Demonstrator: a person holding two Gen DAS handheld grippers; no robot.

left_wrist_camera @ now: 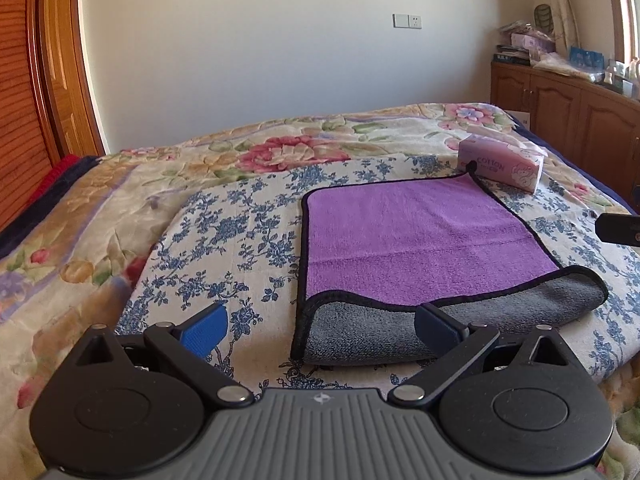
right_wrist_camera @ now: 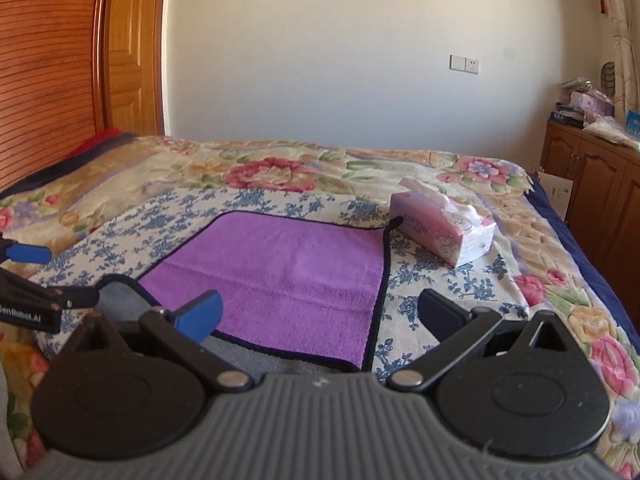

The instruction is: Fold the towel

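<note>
A purple towel (left_wrist_camera: pixel 416 236) with a black hem lies flat on the bed; its near edge is turned over and shows the grey underside (left_wrist_camera: pixel 400 332). It also shows in the right wrist view (right_wrist_camera: pixel 280 276). My left gripper (left_wrist_camera: pixel 320 328) is open and empty, just above the towel's near left corner. My right gripper (right_wrist_camera: pixel 320 316) is open and empty, over the towel's near right corner. The left gripper's blue fingertip (right_wrist_camera: pixel 28 254) shows at the left edge of the right wrist view. A dark part of the right gripper (left_wrist_camera: pixel 618 230) shows at the right edge of the left wrist view.
A pink tissue pack (left_wrist_camera: pixel 502 164) lies beside the towel's far right corner; it also shows in the right wrist view (right_wrist_camera: pixel 444 226). The bed carries a blue-flowered cloth (left_wrist_camera: pixel 240 232) over a floral blanket (left_wrist_camera: pixel 80 216). A wooden cabinet (left_wrist_camera: pixel 568 108) stands right, a wardrobe (left_wrist_camera: pixel 24 100) left.
</note>
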